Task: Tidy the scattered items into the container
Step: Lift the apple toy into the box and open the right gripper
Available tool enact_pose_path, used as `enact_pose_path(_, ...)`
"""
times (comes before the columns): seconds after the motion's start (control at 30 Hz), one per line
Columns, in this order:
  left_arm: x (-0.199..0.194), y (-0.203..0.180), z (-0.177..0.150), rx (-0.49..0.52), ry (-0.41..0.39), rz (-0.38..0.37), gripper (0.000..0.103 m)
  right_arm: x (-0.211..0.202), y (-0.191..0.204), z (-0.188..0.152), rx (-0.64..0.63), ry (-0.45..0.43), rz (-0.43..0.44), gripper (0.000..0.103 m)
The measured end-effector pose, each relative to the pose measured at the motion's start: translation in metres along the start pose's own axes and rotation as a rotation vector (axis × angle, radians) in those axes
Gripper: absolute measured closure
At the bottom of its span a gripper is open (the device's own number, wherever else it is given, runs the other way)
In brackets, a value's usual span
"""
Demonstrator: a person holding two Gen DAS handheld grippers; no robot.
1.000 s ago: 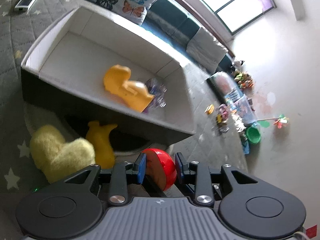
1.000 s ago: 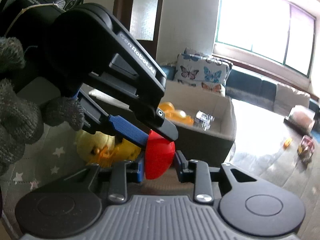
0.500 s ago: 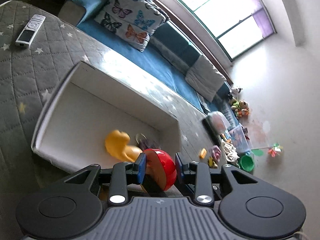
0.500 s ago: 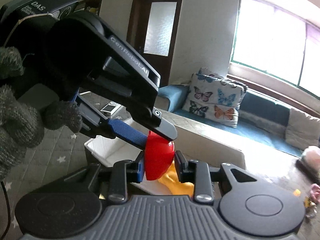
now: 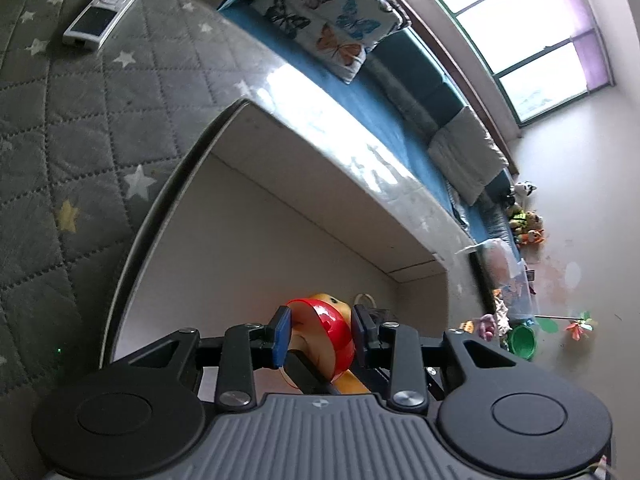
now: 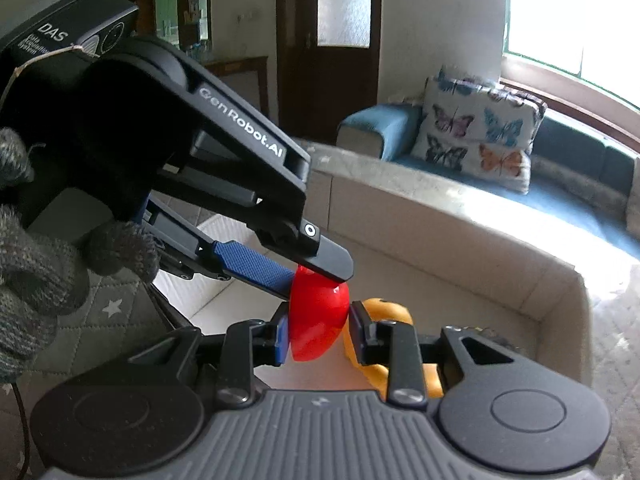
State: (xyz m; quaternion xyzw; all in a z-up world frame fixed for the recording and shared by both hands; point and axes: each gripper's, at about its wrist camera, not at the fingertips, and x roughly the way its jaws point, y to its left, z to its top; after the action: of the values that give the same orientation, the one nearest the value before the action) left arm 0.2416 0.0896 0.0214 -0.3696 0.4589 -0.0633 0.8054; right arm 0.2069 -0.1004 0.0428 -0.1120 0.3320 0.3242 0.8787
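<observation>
A bright room with pale walls holds a tall window (image 5: 536,36) at the far side and a dark wooden door (image 6: 328,40) with a frosted pane. Beneath the window runs a blue sofa (image 6: 560,184) carrying a butterfly-print cushion (image 6: 476,128) and a grey cushion (image 5: 464,152). In front of it lies a grey quilted cover (image 5: 60,152) stitched in diamonds and dotted with pale stars. On that cover sits the container (image 5: 280,224), a large shallow box with cream inner walls and a dark outer rim. Small toys (image 5: 524,220) and a green cup (image 5: 522,340) lie scattered on the floor beyond the box. A white remote control (image 5: 105,10) rests on the cover, well apart from the box.

A red bowl-shaped toy (image 6: 316,320) hangs above the box interior, gripped from two sides. The left gripper (image 5: 320,336) has its jaws clamped on it, and the right gripper (image 6: 318,334) has its jaws clenched on it too. A gloved hand (image 6: 36,264) holds the left gripper. A yellow toy (image 6: 384,312) lies inside the box just behind the red one.
</observation>
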Motion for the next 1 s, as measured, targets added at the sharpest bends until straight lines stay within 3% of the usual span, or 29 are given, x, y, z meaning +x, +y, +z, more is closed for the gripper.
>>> enact_pose_path(0.33, 0.012, 0.01, 0.001, -0.024, 0.031, 0.049, 0.068, 0.02, -0.012, -0.005, 0.062, 0.098, 0.081, 0.072)
enact_pose_path(1.0, -0.004, -0.003, -0.009, 0.044, -0.012, 0.056, 0.067, -0.008, -0.007, -0.01, 0.091, 0.031, 0.022, 0.058)
